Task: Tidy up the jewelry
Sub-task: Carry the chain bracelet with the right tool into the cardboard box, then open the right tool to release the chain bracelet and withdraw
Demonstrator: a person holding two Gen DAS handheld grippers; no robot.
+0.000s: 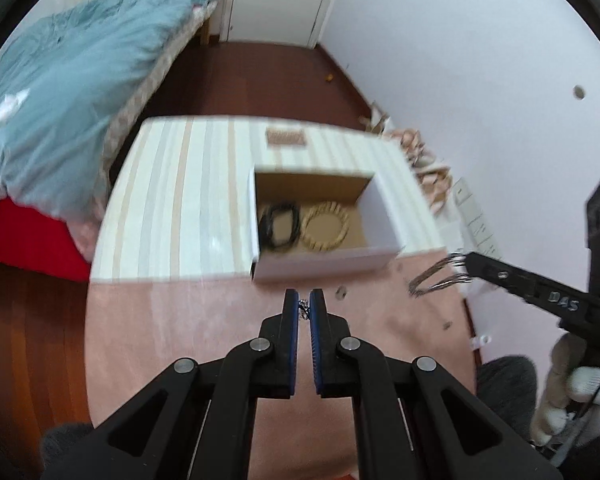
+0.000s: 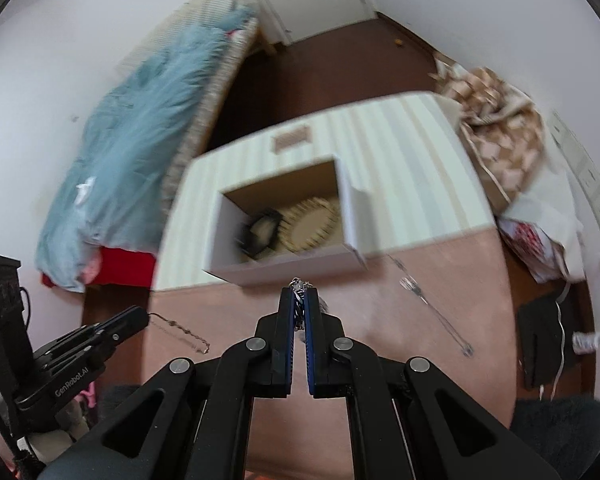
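The black left gripper (image 1: 304,300) is pinching a thin silver chain (image 1: 303,311) between its blue-padded fingers, nearly closed, and in the right wrist view that chain (image 2: 180,330) is trailing from its tip above the pink cloth covering the near part of the desk (image 1: 172,320). The black right gripper (image 2: 299,294) is clamping a bunched silver chain (image 2: 299,292), its jaws narrow; from the left wrist view the same bunch (image 1: 440,278) is hanging in loops off its tip, in the air over the desk's right edge. Straight ahead of both grippers an open white cardboard box with a brown inside (image 1: 380,204) is sitting on the cream-and-beige striped cloth (image 1: 180,192), its near wall lying along the seam where stripes meet pink. Inside it a black coiled cord bracelet (image 1: 280,226) is lying just beside a pale beaded ring-shaped bracelet (image 1: 326,226). Another long silver chain (image 2: 432,304) is lying stretched out on the pink cloth to the right of the box. A crumpled beige patterned cloth (image 2: 496,132) is crowding the desk's far right corner. To the left, across a strip of dark wooden floor (image 1: 260,80), a bed with a fluffy blue blanket (image 1: 72,80) is standing well apart from the desk.
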